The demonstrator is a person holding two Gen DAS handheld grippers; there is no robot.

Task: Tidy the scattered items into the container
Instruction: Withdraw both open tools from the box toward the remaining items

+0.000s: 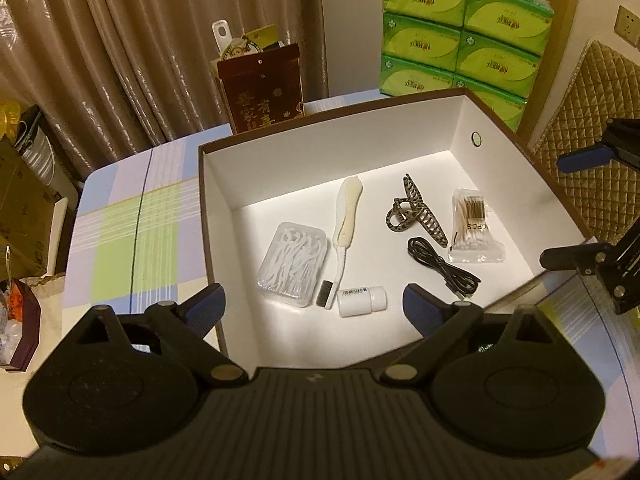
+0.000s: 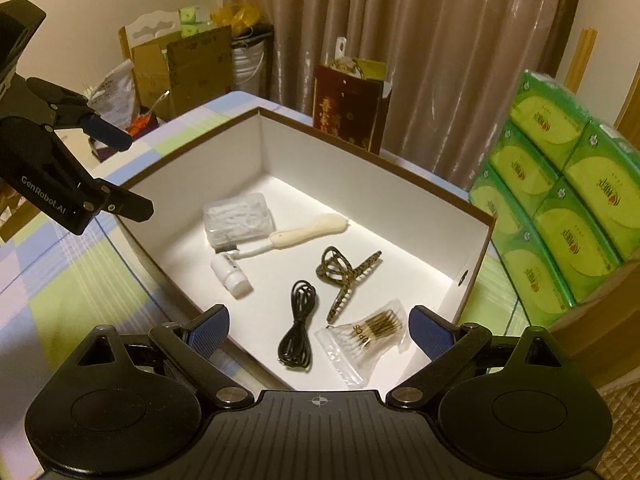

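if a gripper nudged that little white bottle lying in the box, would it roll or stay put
The white bottle lies on its side on the smooth floor of the box, and looks round, so it would probably roll. The brush close beside its base might stop it that way. It looks small and plastic, so likely light.

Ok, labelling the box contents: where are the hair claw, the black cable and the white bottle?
hair claw (image 1: 416,210), left wrist view, its middle hinge.
black cable (image 1: 442,268), left wrist view, the coiled bundle.
white bottle (image 2: 232,276), right wrist view, its body.
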